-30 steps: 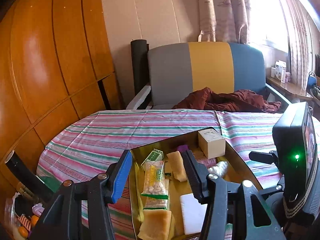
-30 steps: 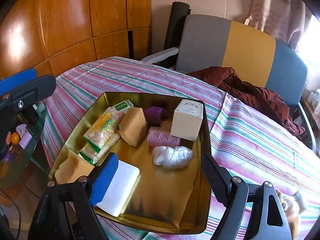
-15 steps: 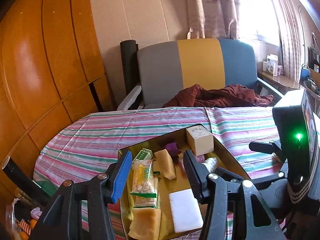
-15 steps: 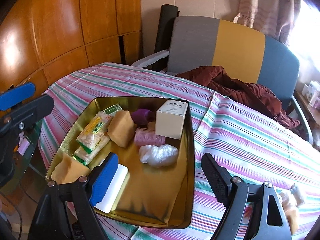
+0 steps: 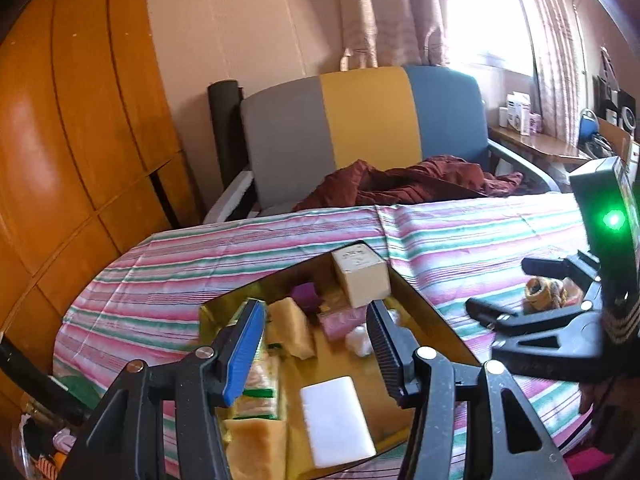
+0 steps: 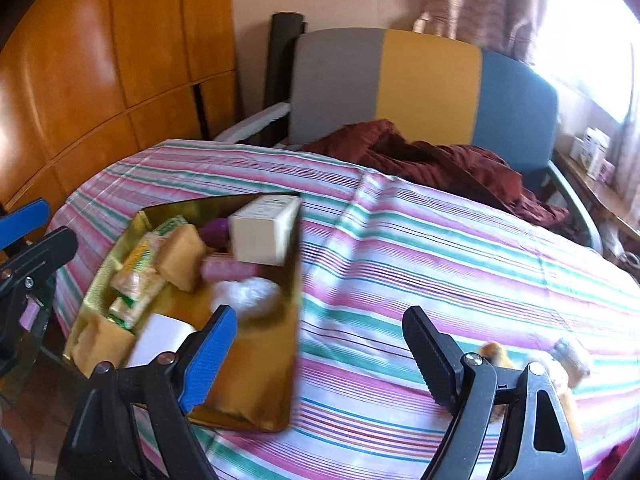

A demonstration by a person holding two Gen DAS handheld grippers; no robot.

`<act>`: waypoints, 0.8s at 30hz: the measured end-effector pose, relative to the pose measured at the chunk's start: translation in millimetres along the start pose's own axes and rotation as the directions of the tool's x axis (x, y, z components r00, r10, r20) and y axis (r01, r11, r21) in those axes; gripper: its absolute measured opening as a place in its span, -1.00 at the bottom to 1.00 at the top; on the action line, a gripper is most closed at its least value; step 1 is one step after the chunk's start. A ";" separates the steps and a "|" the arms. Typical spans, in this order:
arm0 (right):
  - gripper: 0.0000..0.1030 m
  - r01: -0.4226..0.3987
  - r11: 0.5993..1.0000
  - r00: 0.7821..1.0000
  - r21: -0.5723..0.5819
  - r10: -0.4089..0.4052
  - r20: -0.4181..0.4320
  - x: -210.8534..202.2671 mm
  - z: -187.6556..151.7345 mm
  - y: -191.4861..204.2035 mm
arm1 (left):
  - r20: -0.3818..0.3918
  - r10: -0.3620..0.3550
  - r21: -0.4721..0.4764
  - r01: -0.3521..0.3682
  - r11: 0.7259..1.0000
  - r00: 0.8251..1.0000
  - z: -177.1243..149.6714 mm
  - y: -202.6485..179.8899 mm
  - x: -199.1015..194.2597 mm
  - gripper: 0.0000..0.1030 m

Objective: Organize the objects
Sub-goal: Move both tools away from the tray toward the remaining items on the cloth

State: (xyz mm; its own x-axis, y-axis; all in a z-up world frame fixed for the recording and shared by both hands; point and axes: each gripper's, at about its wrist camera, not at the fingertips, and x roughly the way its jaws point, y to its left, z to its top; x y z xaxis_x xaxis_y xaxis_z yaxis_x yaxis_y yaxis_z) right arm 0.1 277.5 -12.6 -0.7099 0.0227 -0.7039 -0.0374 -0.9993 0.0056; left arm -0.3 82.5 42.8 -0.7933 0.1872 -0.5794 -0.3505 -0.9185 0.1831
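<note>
A gold tray (image 5: pixel 424 312) (image 6: pixel 256 396) sits on the striped tablecloth (image 6: pixel 440 264). It holds a cream box (image 5: pixel 360 276) (image 6: pixel 264 236), a white block (image 5: pixel 336 420), yellow sponges (image 6: pixel 180 256), snack packets (image 6: pixel 136 276), a pink roll (image 6: pixel 228 270) and a clear plastic wad (image 6: pixel 248 292). My left gripper (image 5: pixel 314 346) hovers over the tray's near half, open, with nothing between its pads. To the right of the tray, my right gripper (image 6: pixel 320 356) stands wide open above bare cloth. Small tan toys (image 6: pixel 568 360) (image 5: pixel 548 292) lie near its right finger.
A grey, yellow and blue armchair (image 6: pixel 424 80) with a maroon cloth (image 6: pixel 440 160) stands behind the table. Wood panelling (image 5: pixel 60 140) fills the left. A side table (image 5: pixel 536 148) with small boxes is at the far right. Clutter lies below the table's left edge (image 5: pixel 36 448).
My right gripper has swung right, from over the tray to over the bare cloth, and the toys have come into view. The left gripper has drifted a little to the right over the tray.
</note>
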 end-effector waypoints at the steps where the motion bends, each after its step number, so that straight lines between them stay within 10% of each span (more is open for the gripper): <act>1: 0.67 0.012 1.000 1.000 0.013 -0.012 -0.003 -1.4 -2.7 -8.4 | -0.003 -0.020 0.009 0.020 1.000 1.000 0.4 -5.5 1.6 0.05; 12: 0.68 0.217 0.961 0.976 0.173 -0.209 -0.060 -29.9 -28.6 -133.0 | -0.041 -0.198 0.078 0.201 0.977 0.979 8.1 -58.5 13.7 0.05; 24: 0.73 0.409 0.823 0.912 0.393 -0.377 -0.160 -60.4 -76.4 -278.9 | -0.157 -0.331 0.164 0.355 0.920 0.930 6.7 -137.8 34.6 0.05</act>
State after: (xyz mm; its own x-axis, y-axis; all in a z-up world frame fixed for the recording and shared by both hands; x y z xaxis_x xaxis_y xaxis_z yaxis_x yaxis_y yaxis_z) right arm 107.2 552.5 -25.9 -0.5208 0.3925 -0.7581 -0.5980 -0.8015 -0.0041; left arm 17.2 217.9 2.9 -0.5437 0.4233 -0.7247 -0.6857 -0.7219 0.0928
